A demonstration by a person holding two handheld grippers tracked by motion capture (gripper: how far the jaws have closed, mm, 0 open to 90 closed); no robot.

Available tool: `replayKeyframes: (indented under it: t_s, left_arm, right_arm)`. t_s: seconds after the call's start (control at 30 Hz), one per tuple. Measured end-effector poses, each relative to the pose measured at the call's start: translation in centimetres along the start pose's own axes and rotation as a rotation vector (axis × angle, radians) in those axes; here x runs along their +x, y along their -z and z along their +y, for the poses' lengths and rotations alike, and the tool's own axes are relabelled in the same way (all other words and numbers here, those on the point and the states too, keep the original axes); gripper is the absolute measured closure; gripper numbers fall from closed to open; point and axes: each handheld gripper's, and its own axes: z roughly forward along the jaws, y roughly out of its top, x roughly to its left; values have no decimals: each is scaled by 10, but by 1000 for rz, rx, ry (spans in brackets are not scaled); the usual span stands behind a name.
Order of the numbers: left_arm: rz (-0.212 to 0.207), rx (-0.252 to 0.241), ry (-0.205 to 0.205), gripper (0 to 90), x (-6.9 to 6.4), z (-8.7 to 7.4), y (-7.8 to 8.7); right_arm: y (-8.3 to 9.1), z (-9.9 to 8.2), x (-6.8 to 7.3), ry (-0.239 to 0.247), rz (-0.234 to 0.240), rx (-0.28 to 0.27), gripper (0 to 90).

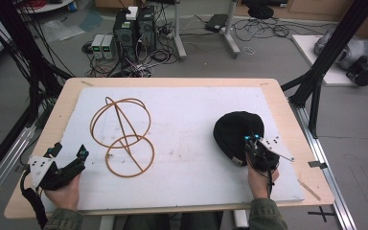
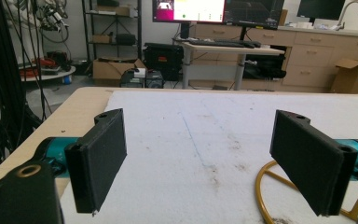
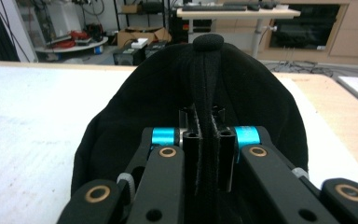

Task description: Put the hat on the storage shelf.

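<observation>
High view: right gripper (image 1: 252, 139) level, jaws pinching black cap (image 1: 235, 132).

Open ground: wide bare stretch of white mat (image 1: 191, 124) mid-counter, between wire hoop stand (image 1: 122, 136) at left and black cap (image 1: 237, 134) at right; passable from the near edge to the far edge. Obstacles: hoop stand, rising in crossed rings just beside the left gripper (image 1: 72, 163); cap, folded between the fingers of the right gripper (image 1: 255, 143). Bare mat ahead of the parted left fingers (image 2: 100, 158)
</observation>
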Motion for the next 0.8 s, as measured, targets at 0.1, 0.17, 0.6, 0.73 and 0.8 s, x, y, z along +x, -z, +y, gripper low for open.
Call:
replayKeyframes:
  t_s: [0.1,0.17,0.6,0.73,0.8]
  left_arm:
    - [-2,-2,-1,187,0,0,0]
    - [-3,-1,-1,187,0,0,0]
    - [0,-3,-1,187,0,0,0]
    - [-2,-4,0,187,0,0,0]
    - [-4,-3,1,187,0,0,1]
  right_arm:
    - [2,2,1,-3,1,-17,860]
    - [3,3,1,5,4,-26,860]
    - [10,16,8,16,31,-130,860]
    - [14,23,11,-10,47,-166,860]
    - [15,26,12,-20,56,-177,860]
